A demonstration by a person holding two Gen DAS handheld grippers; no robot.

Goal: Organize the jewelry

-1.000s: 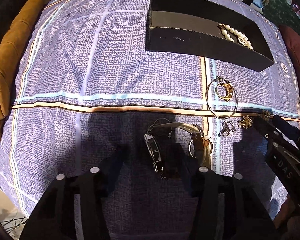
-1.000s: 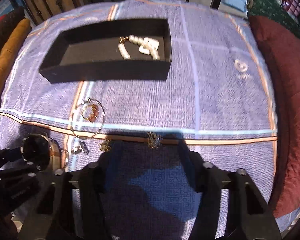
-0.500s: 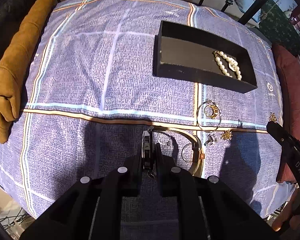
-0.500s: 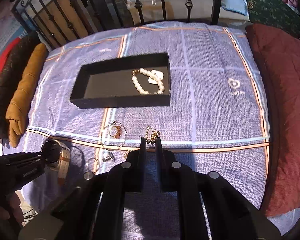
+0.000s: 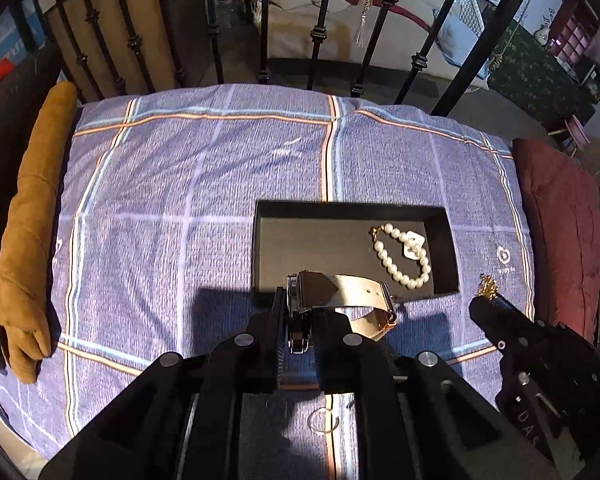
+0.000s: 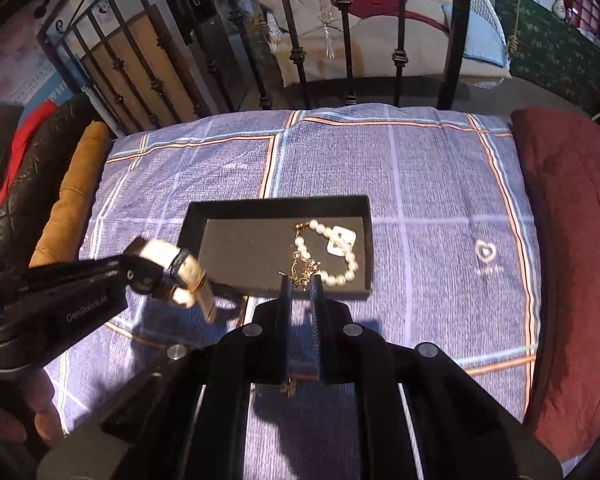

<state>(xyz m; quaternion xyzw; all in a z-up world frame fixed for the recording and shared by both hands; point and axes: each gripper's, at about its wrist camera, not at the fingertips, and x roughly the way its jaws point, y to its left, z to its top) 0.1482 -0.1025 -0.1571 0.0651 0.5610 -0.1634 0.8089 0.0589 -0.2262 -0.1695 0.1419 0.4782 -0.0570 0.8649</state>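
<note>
We have both loads in the air, and what matters now is how each sits relative to the shallow black rectangular tray on the purple checked bedcover. Our left gripper is clamped on the case of a wristwatch with a pale gold strap, the strap trailing off to the right of the jaws and drooping past the tray's near wall. Seen from the left wrist, the tray lies straight ahead and slightly right, its long axis running left to right across our line of approach, and its left half is bare. Our right gripper is pinched tight on a small gold ornament, probably an earring or charm, though it is too small to tell. From the right wrist this piece hangs just over the tray's near edge, beside the white pearl bracelet resting in the right half. We judge the right hand the closer to a drop, while the left needs to carry the watch forward over the near wall toward the free left half.
</note>
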